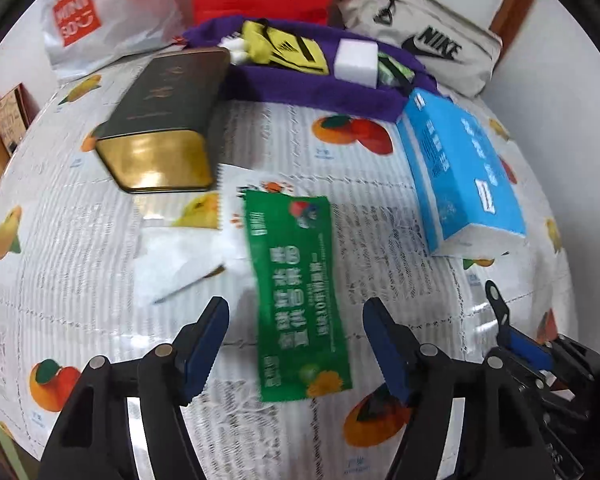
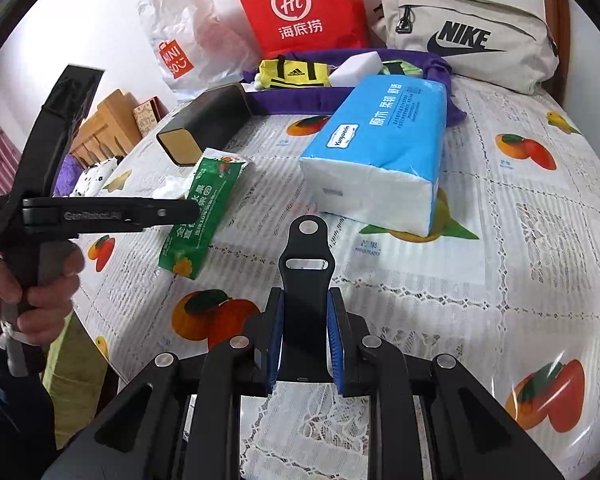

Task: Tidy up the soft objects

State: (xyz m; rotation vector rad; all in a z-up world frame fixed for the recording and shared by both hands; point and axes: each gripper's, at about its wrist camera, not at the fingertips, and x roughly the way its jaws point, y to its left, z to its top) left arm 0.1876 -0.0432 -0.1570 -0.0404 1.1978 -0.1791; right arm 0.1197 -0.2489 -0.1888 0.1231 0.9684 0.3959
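A green snack packet [image 1: 298,292] lies on the fruit-print tablecloth, between the fingers of my open left gripper [image 1: 296,344]; it also shows in the right wrist view [image 2: 202,216], under the left gripper's tip [image 2: 180,212]. My right gripper [image 2: 306,340] is shut on a black watch strap [image 2: 307,280], held above the table; the strap's end shows in the left wrist view [image 1: 498,302]. A blue tissue pack [image 2: 384,148] lies ahead. A purple cloth bin [image 1: 320,92] at the back holds a yellow Adidas pouch [image 1: 288,50] and a white sponge [image 1: 356,62].
A dark and gold tin box [image 1: 168,120] lies left of the bin. A red paper bag [image 2: 300,8], a Miniso plastic bag [image 2: 180,40] and a beige Nike bag [image 2: 468,36] stand along the back wall. A crumpled white wrapper [image 1: 180,256] lies beside the packet.
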